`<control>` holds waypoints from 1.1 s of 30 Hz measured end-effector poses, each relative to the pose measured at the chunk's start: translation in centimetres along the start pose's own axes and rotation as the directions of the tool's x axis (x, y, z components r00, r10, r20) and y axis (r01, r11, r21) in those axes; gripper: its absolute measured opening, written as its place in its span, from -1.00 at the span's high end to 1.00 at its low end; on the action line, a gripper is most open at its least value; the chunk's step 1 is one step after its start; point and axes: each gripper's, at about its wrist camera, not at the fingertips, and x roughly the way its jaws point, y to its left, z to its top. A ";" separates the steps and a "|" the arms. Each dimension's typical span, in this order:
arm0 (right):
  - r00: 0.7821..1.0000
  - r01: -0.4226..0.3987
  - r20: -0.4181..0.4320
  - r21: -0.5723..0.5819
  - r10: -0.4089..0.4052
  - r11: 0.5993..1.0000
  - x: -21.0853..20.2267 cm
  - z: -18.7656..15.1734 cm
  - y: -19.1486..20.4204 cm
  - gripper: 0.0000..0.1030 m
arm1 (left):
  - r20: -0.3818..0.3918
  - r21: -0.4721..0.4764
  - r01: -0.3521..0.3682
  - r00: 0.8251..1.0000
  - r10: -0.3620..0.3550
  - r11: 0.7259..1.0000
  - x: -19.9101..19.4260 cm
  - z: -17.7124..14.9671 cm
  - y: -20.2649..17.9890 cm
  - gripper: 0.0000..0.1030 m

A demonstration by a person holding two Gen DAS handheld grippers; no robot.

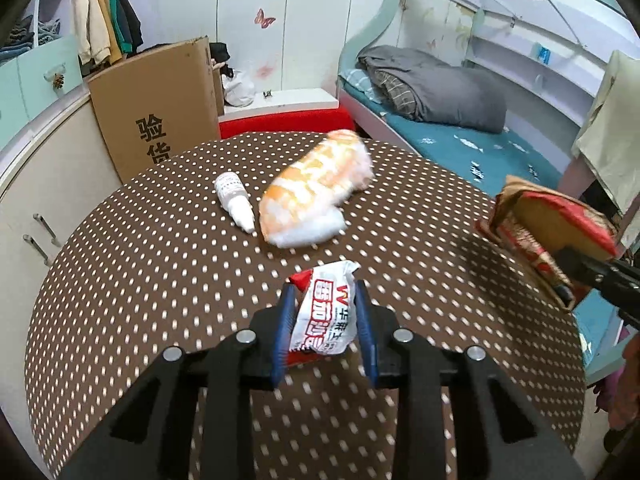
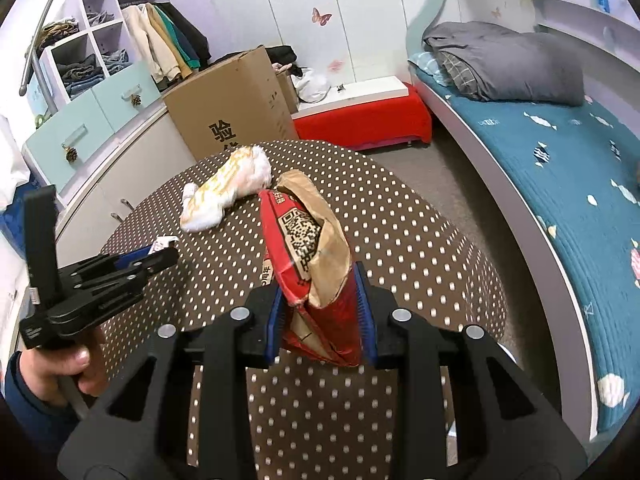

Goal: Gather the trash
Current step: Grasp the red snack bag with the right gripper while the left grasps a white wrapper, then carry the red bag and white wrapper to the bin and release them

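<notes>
- On the polka-dot tabletop (image 1: 160, 280), left to right, lie a small white dropper bottle (image 1: 234, 202) at about eleven o'clock and an orange-and-white fluffy cloth (image 1: 312, 188) at twelve; neither has been collected yet.
- At six o'clock the left claw (image 1: 324, 314) is clenched on a red-and-white snack wrapper (image 1: 326, 312), blue pads pressing both sides.
- At three o'clock the right claw (image 2: 322, 312) grips a red-and-brown paper packet (image 2: 312, 256), lifted clear of the tabletop.
- Risk: the wrapper is thin and crumpled, so a quick swing could let it slide from the pads; the packet's open top could spill anything left inside if tipped.
- Both claws point forward and downward over the tabletop; a hand (image 2: 52, 364) in a blue sleeve holds the left one's handle.
</notes>
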 end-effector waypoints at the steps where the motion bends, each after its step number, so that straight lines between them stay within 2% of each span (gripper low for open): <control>1: 1.000 -0.002 -0.001 0.004 0.002 1.000 -0.2 -0.2 0.0 0.40 | 0.003 -0.002 0.002 1.000 -0.002 1.000 -0.7 -0.4 -0.2 0.43; 6: 0.999 -0.021 0.024 0.018 0.020 1.000 -2.0 -0.5 -0.1 0.40 | 0.029 -0.024 0.030 0.999 -0.029 0.999 -3.6 -1.7 -0.4 0.43; 10: 0.997 -0.027 0.073 0.032 0.024 0.999 -4.3 0.1 -0.9 0.40 | 0.086 -0.056 0.085 0.993 -0.080 0.995 -6.6 -1.4 -0.8 0.43; 15: 0.986 -0.017 0.164 0.059 0.007 0.998 -8.5 1.2 -2.6 0.40 | 0.187 -0.040 0.154 0.972 -0.144 0.987 -10.4 0.6 -3.0 0.43; 21: 0.959 0.030 0.275 0.141 -0.068 0.990 -14.6 1.6 -7.0 0.40 | 0.255 0.052 0.248 0.933 -0.253 0.967 -12.7 2.7 -9.9 0.43; 24: 0.945 0.067 0.303 0.194 -0.125 0.979 -17.5 1.0 -10.0 0.40 | 0.244 0.096 0.300 0.917 -0.315 0.949 -12.4 3.1 -14.3 0.43; 27: 0.934 0.131 0.294 0.241 -0.201 0.962 -19.3 0.2 -13.1 0.40 | 0.221 0.157 0.344 0.901 -0.372 0.926 -11.7 3.3 -18.9 0.43; 30: 0.935 0.192 0.233 0.295 -0.266 0.936 -19.2 -1.3 -16.0 0.40 | 0.171 0.204 0.384 0.891 -0.420 0.900 -10.3 3.0 -23.0 0.43; 33: 0.943 0.226 0.153 0.351 -0.294 0.909 -17.4 -3.4 -18.9 0.40 | 0.078 0.240 0.414 0.894 -0.442 0.878 -7.2 2.1 -27.3 0.43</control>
